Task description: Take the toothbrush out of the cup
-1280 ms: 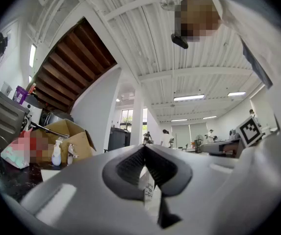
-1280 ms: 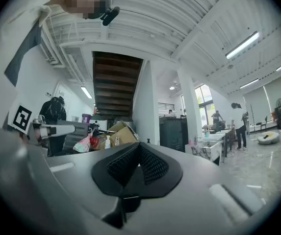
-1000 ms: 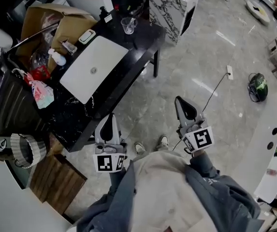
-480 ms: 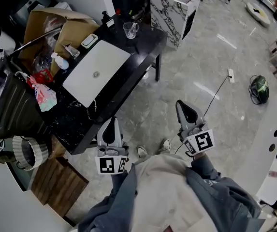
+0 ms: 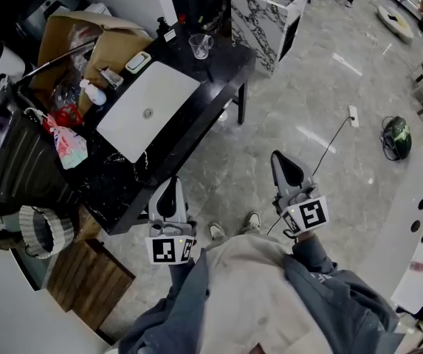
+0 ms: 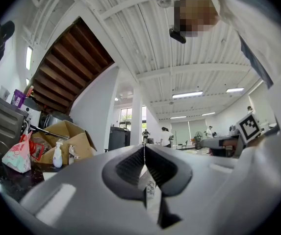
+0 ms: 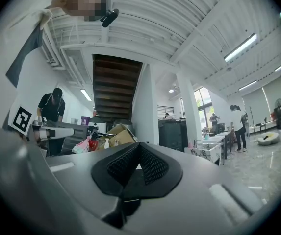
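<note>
Standing on the grey floor (image 5: 300,87), the person holds both grippers out in front of the body, side by side with a gap between them. The left gripper (image 5: 168,186) shows just right of the near end of a black surface (image 5: 218,65) that runs away to the far left. Its jaws are pressed together with nothing between them, and its own view shows the ribbed pads meeting in a thin line. The right gripper (image 5: 279,159), over bare floor, is likewise closed and empty, with its pads touching at the tip. The cup (image 5: 200,45) is clear and stands upright near the far end of the surface, just beyond the far corner of a white basin (image 5: 148,105) set into the top. Whether a toothbrush is in it is too small to tell. Left of the basin are a spray bottle (image 5: 91,91) and an open box (image 5: 93,39). Both grippers are well apart from the cup.
</note>
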The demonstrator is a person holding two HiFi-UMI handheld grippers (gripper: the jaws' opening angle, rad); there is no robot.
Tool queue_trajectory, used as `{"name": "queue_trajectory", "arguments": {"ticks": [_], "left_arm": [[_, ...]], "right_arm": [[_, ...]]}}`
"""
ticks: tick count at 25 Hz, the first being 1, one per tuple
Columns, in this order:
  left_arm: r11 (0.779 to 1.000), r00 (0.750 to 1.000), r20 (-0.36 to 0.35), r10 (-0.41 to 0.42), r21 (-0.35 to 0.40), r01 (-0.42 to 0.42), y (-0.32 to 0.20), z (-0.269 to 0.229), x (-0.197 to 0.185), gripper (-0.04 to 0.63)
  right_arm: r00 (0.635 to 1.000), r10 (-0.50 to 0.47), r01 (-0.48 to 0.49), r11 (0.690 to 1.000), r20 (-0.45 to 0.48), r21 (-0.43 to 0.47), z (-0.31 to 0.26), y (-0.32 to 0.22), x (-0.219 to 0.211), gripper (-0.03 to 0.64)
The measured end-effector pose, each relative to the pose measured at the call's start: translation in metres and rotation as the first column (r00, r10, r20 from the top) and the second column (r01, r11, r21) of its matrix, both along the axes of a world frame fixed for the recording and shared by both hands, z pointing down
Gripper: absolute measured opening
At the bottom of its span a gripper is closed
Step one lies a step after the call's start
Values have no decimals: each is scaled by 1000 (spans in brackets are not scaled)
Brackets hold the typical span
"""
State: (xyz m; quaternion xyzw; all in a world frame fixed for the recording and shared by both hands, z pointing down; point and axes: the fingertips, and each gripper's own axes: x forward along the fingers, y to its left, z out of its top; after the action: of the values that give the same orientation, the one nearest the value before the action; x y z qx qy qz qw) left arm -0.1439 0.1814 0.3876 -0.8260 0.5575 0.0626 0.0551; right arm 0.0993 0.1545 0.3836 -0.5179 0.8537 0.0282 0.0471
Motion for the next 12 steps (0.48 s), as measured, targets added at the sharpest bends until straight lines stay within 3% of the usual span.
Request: {"name": "queue_trajectory", "arguments": {"ticks": [5,7,8,12], "left_arm": [[999,1000,14,8,31,-9,3,-8,2,62],[999,1000,13,-7,36,7,3,-10,-1,131],[999,1000,13,-22,38,22,3,-11,-4,204],[997,998,0,-62,40,62,2,-13,-13,276]], "right_arm": [[1000,7,-7,1000,1,2,-1,0,2,5],[1000,10,-10,1000,1,3,-2,-1,3,5],[1000,12,-12,1000,2,3,-2,-1,4,5],[1000,12,-12,1000,6,7,-4,0,5,5]]}}
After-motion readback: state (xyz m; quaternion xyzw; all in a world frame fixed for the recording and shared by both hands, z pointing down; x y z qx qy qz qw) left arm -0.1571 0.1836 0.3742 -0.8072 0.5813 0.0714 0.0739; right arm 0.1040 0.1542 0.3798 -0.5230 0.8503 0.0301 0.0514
